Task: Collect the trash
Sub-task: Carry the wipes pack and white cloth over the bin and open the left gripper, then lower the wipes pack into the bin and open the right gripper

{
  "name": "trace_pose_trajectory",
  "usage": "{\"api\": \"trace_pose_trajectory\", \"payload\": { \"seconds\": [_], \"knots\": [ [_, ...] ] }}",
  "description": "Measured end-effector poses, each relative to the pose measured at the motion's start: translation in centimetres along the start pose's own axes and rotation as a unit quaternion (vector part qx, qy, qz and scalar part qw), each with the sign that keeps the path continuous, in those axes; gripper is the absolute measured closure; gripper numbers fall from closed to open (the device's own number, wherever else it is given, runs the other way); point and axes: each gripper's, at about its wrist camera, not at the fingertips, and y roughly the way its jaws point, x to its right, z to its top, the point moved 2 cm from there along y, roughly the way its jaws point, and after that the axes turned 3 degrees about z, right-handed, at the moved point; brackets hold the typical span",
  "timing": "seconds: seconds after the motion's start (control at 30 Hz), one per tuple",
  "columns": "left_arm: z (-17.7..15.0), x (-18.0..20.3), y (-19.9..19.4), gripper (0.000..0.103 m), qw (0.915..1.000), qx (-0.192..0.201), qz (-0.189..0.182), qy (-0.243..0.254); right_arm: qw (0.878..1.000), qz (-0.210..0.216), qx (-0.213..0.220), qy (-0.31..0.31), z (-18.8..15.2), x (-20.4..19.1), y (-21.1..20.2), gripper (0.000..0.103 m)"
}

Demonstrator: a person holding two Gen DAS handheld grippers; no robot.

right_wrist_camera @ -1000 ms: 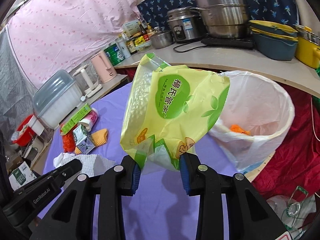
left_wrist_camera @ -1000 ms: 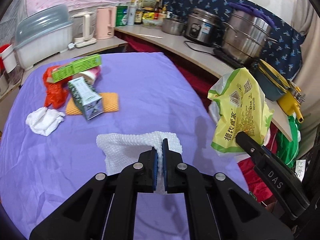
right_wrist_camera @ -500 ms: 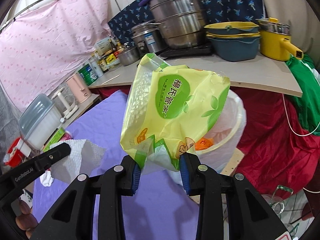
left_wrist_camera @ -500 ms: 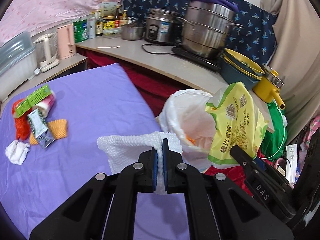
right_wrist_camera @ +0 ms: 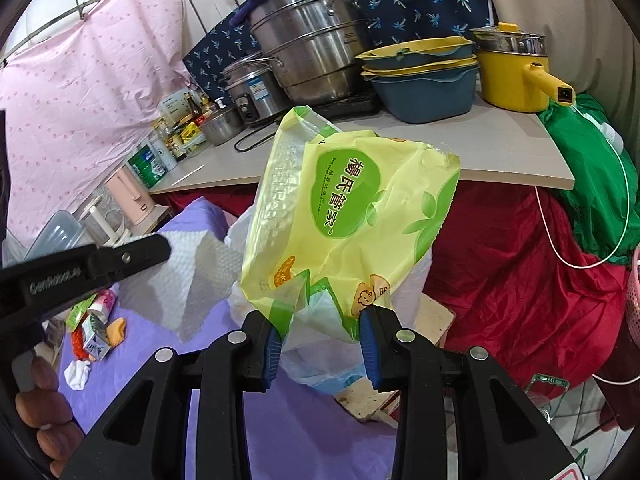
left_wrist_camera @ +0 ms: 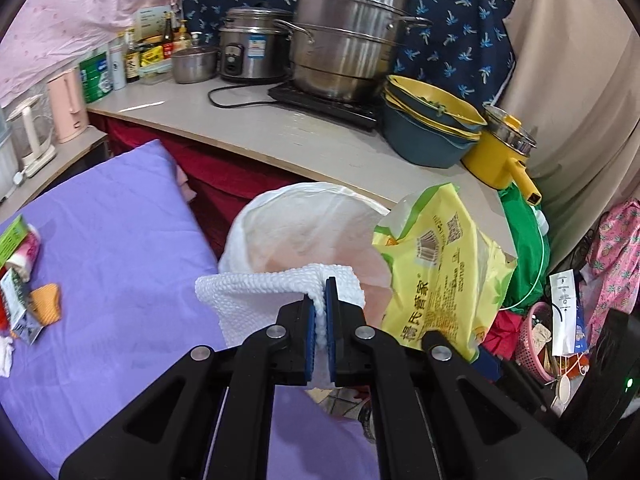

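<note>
My left gripper (left_wrist_camera: 320, 300) is shut on a white paper towel (left_wrist_camera: 256, 296), held over the edge of the purple table beside the white-lined trash bin (left_wrist_camera: 304, 232). My right gripper (right_wrist_camera: 320, 320) is shut on a yellow-green plastic package (right_wrist_camera: 352, 208), which hangs over the bin's right side; the same yellow-green package (left_wrist_camera: 440, 280) shows in the left wrist view. In the right wrist view the paper towel (right_wrist_camera: 188, 272) and the left gripper's black body sit at the left, and the trash bin's liner (right_wrist_camera: 312, 352) is mostly hidden behind the package.
Loose trash (left_wrist_camera: 24, 280) lies at the far left of the purple table (left_wrist_camera: 120, 240): a small carton, orange scraps, a white wad. A counter (left_wrist_camera: 280, 140) with pots, bowls and a yellow pan runs behind the bin. Red cloth and a pink basket (left_wrist_camera: 536, 340) crowd the floor at right.
Both grippers have swung right, away from the table's trash pile toward the bin. The bin has come into the middle of the left wrist view. Both grips are unchanged.
</note>
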Motion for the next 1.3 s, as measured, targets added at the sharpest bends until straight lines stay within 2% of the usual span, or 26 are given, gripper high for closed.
{"api": "trace_pose_trajectory", "payload": {
  "seconds": [0.27, 0.33, 0.4, 0.57, 0.83, 1.03, 1.13, 1.23, 1.3],
  "knots": [
    [1.4, 1.6, 4.2, 0.096, 0.9996, -0.018, -0.017, 0.01, 1.0, -0.014, -0.011, 0.01, 0.2, 2.0, 1.3, 0.071],
    [1.4, 1.3, 5.2, 0.08, 0.9995, -0.024, -0.017, 0.009, 1.0, -0.015, -0.015, 0.007, 0.3, 2.0, 1.8, 0.071],
    [1.3, 0.6, 5.9, 0.05, 0.9997, -0.023, -0.008, 0.002, 1.0, -0.013, -0.019, 0.005, 0.5, 1.9, 2.4, 0.071],
    [1.0, -1.3, 6.3, 0.032, 0.9998, -0.017, 0.003, -0.014, 0.999, -0.01, -0.031, -0.007, 0.6, 1.1, 4.1, 0.071],
    [1.3, -3.6, 5.4, 0.031, 0.999, -0.009, 0.012, -0.043, 0.999, -0.007, -0.042, -0.019, 0.9, 0.2, 5.9, 0.068],
    [0.3, -6.2, 4.1, 0.03, 0.9972, -0.001, 0.045, -0.06, 0.999, -0.006, -0.044, -0.03, 1.1, -0.8, 7.1, 0.064],
    [-0.4, -7.5, 3.7, 0.03, 0.9958, -0.001, 0.053, -0.074, 0.998, -0.008, -0.044, -0.038, 0.9, -1.5, 7.6, 0.049],
    [-1.1, -8.5, 3.4, 0.029, 0.9946, -0.003, 0.061, -0.084, 0.998, -0.01, -0.036, -0.046, 0.9, -2.3, 7.3, 0.042],
    [-1.3, -8.9, 3.2, 0.029, 0.994, -0.003, 0.067, -0.086, 0.998, -0.011, -0.032, -0.051, 0.9, -2.7, 7.0, 0.041]
  ]
}}
